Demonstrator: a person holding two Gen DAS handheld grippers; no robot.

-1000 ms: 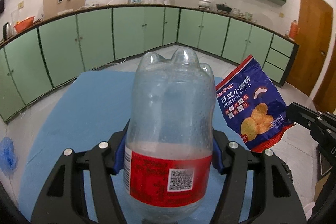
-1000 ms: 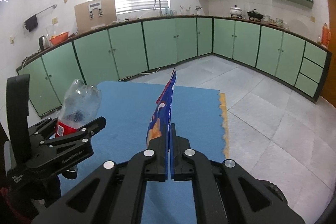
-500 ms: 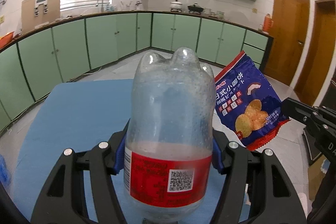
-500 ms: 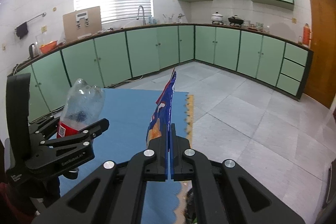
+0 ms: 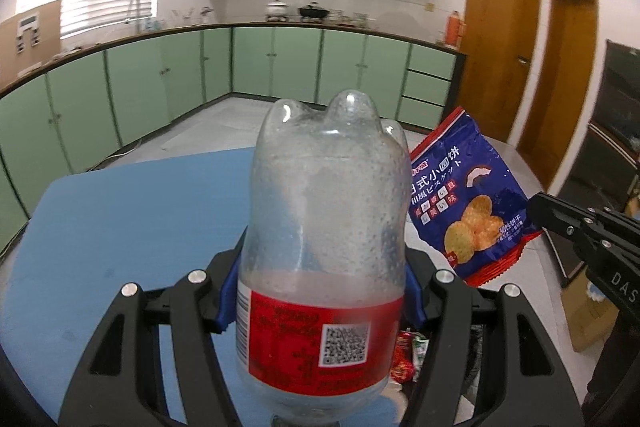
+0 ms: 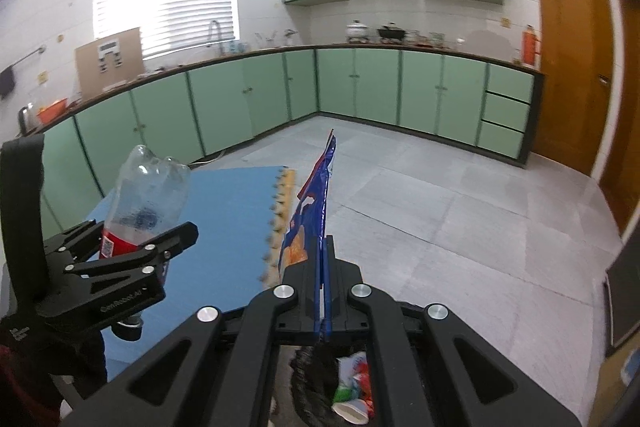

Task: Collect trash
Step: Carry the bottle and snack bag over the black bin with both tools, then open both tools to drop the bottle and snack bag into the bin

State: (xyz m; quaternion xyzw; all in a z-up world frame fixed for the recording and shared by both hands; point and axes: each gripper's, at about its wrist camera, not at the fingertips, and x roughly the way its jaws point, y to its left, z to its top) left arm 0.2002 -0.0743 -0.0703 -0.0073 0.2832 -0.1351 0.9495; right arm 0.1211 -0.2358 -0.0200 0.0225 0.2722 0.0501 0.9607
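The left gripper [image 5: 320, 291] is clamped about halfway open on a clear plastic bottle [image 5: 320, 267] with a red label, its blue pads [image 5: 230, 301] pressing the bottle's sides just above the label. The bottle points base-forward out past the fingertips, with its neck end back under the gripper. Below and ahead of this gripper lies a blue mat [image 5: 132, 211] on the grey tiled floor [image 6: 440, 195].

The right gripper [image 6: 323, 263] is fully closed on a blue snack bag [image 6: 316, 203], pinching its lower edge so the bag stands up edge-on between the fingers. Seen from the left wrist, the bag [image 5: 468, 203] hangs just to the right of the bottle, with the right gripper [image 5: 538, 211] holding its red-trimmed corner.

Directly beneath the right gripper, a dark bag of rubbish [image 6: 348, 383] shows wrappers and a paper cup. The same wrappers [image 5: 410, 355] peep out under the left gripper, right of the bottle
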